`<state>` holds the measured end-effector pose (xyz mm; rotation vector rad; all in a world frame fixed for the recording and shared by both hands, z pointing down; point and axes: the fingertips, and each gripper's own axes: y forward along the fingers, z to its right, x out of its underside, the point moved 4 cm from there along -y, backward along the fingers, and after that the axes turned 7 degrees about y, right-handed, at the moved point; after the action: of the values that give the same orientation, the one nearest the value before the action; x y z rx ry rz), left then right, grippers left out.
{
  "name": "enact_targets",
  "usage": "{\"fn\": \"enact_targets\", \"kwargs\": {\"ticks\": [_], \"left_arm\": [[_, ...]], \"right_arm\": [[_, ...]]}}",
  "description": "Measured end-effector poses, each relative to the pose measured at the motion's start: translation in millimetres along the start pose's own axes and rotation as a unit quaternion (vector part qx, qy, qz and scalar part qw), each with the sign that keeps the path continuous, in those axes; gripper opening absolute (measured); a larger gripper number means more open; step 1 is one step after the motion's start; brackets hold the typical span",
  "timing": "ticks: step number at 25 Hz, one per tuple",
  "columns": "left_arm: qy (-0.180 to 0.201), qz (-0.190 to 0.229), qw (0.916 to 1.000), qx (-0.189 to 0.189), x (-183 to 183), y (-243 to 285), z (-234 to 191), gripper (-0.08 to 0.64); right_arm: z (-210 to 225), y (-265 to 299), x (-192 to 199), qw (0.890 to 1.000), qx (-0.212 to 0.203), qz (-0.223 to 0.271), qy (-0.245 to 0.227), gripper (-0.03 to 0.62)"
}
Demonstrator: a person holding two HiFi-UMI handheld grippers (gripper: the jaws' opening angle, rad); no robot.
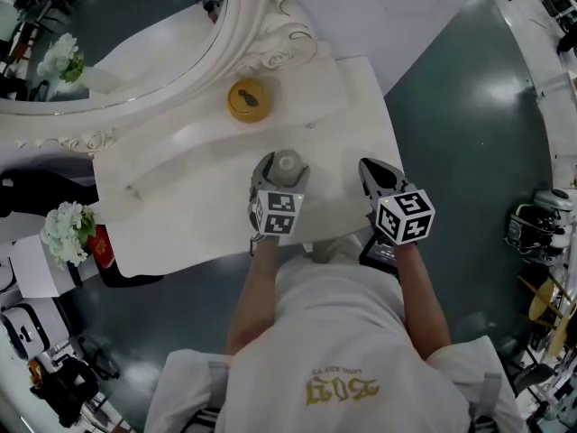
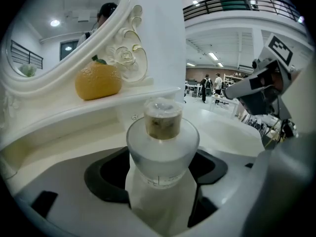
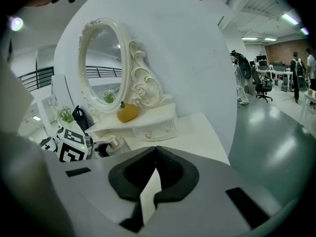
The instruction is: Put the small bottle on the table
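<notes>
The small frosted bottle (image 1: 287, 163) with a clear cap stands upright on the white dressing table (image 1: 180, 206). My left gripper (image 1: 281, 177) reaches around it, one jaw on each side. In the left gripper view the bottle (image 2: 163, 147) fills the gap of the left gripper (image 2: 163, 181), and the dark pads stand just off its sides, so the gripper is open. My right gripper (image 1: 379, 177) hovers over the table's right end, shut and empty. The right gripper view shows the right gripper (image 3: 156, 149) with its tips meeting, and the bottle (image 3: 112, 143) beside the left gripper's marker cube (image 3: 71, 144).
A yellow pumpkin-shaped ornament (image 1: 247, 99) sits on the raised shelf behind the bottle, below the oval white-framed mirror (image 1: 234, 25). White flowers (image 1: 65, 231) stand at the table's left end. The table's front edge is close to the person's body.
</notes>
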<state>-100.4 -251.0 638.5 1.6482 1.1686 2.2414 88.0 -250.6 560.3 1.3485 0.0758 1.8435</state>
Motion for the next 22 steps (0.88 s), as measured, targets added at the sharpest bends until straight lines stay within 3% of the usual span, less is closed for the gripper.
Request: {"fn": "enact_targets", "kwargs": {"ticks": [6, 10, 17, 19, 22], "left_arm": [[-0.027, 0.005, 0.9996, 0.003, 8, -25, -2, 0.385], [-0.031, 0.029, 0.9991, -0.008, 10, -53, -7, 0.376], [-0.081, 0.123, 0.9888, -0.018, -16, -114, -13, 0.250], [-0.080, 0.147, 0.9855, -0.026, -29, -132, -17, 0.185], [-0.079, 0.174, 0.9810, -0.035, -41, -151, -18, 0.151]], "right_arm": [[-15, -10, -2, 1.000, -0.010, 0.011, -0.012, 0.012], [-29, -18, -2, 0.999, -0.017, 0.021, -0.022, 0.012], [-61, -35, 2, 0.998, -0.028, 0.045, -0.038, 0.012], [-69, -40, 1, 0.997, -0.031, 0.056, -0.043, 0.012], [-76, -51, -1, 0.996, -0.031, 0.073, -0.046, 0.012]]}}
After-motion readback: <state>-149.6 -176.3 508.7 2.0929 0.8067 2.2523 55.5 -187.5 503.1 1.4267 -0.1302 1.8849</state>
